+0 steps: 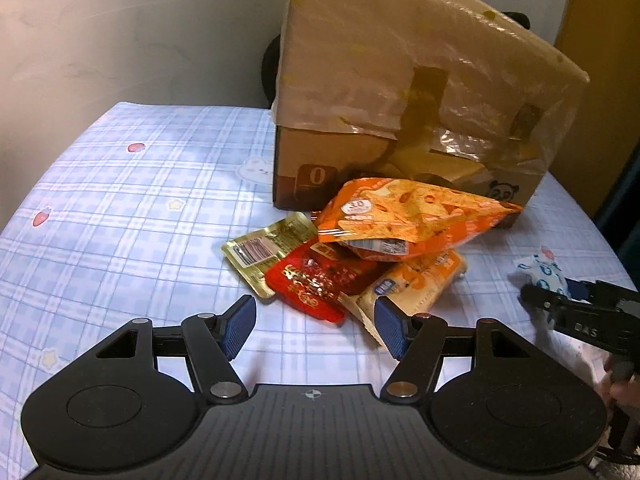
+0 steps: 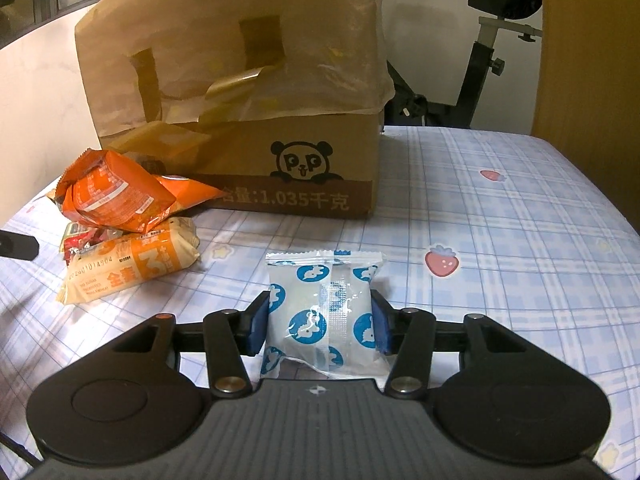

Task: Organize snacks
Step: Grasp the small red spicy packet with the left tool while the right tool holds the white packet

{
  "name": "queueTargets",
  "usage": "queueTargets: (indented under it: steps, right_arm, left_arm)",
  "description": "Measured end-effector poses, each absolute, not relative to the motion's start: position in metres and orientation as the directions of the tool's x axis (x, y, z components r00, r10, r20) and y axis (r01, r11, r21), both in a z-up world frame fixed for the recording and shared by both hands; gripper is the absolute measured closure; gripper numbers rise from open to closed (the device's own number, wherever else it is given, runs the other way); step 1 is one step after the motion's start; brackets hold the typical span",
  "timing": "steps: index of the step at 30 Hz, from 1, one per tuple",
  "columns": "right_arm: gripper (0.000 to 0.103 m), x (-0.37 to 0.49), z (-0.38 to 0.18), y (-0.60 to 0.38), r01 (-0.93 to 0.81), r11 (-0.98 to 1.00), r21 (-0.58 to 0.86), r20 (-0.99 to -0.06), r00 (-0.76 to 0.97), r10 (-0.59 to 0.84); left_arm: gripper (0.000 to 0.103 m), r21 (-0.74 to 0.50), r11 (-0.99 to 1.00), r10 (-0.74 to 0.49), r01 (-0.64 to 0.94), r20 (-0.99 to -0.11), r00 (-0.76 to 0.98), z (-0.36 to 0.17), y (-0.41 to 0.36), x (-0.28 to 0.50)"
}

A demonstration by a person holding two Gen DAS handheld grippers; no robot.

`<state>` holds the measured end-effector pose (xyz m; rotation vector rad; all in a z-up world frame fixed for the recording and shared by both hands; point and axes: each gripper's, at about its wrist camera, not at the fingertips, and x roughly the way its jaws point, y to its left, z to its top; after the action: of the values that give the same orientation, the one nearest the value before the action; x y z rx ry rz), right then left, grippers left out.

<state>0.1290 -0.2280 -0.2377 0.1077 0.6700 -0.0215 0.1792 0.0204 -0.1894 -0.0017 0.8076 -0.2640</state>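
A pile of snacks lies in front of a cardboard box (image 1: 320,168): an orange bag (image 1: 412,216) on top, with a gold packet (image 1: 268,248), a red packet (image 1: 320,280) and a cream-and-orange packet (image 1: 416,280) under it. My left gripper (image 1: 314,312) hovers open just before the pile, nothing between its pads. To the right of the pile, my right gripper (image 2: 319,320) is shut on a white packet with blue dots (image 2: 320,300), its pads pressing both sides. The same packet (image 1: 544,272) and the right gripper (image 1: 560,308) show at the right edge of the left wrist view.
A blue plaid tablecloth (image 2: 500,240) with strawberry and star prints covers the table. A thin plastic sheet (image 2: 320,40) drapes over the box's upper half. An exercise bike (image 2: 480,60) stands behind the table at the right, and a wall is at the left.
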Motion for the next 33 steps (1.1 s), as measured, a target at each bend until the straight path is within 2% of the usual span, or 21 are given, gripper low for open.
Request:
queueTargets:
  steps: [2,4,7,14,23,28,33]
  right_arm:
    - [0.051,0.129,-0.238,-0.228,0.054,0.994,0.093,-0.620,0.785,0.015]
    - [0.051,0.129,-0.238,-0.228,0.054,0.994,0.095,-0.620,0.785,0.016]
    - [0.051,0.128,-0.237,-0.228,0.055,0.993,0.102,-0.618,0.786,0.020]
    - [0.051,0.128,-0.237,-0.229,0.056,0.992,0.111,-0.616,0.788,0.025]
    - [0.051,0.128,-0.237,-0.229,0.056,0.992,0.113,-0.615,0.788,0.025]
    - [0.051,0.128,-0.237,-0.229,0.056,0.992,0.112,-0.615,0.788,0.025]
    - [0.051,0.128,-0.237,-0.229,0.056,0.992,0.112,-0.615,0.788,0.025]
  left_arm:
    - [0.041,-0.099,0.973,-0.214,0.207,-0.716,0.664,-0.191,0.023,0.188]
    - [0.051,-0.098,0.977,-0.203,0.191,-0.715,0.669,-0.193,0.025,0.197]
    - [0.056,-0.066,0.976,-0.193,0.208,-0.706,0.681,-0.196,0.022,0.209]
    - [0.054,0.038,0.958,-0.170,0.283,-0.721,0.672,-0.215,0.008,0.228]
    - [0.054,0.023,0.937,-0.231,0.348,-0.707,0.668,-0.216,0.009,0.230]
    - [0.046,0.018,0.935,-0.237,0.355,-0.713,0.660,-0.219,0.009,0.233]
    - [0.043,-0.007,0.940,-0.244,0.341,-0.712,0.658,-0.221,0.013,0.236]
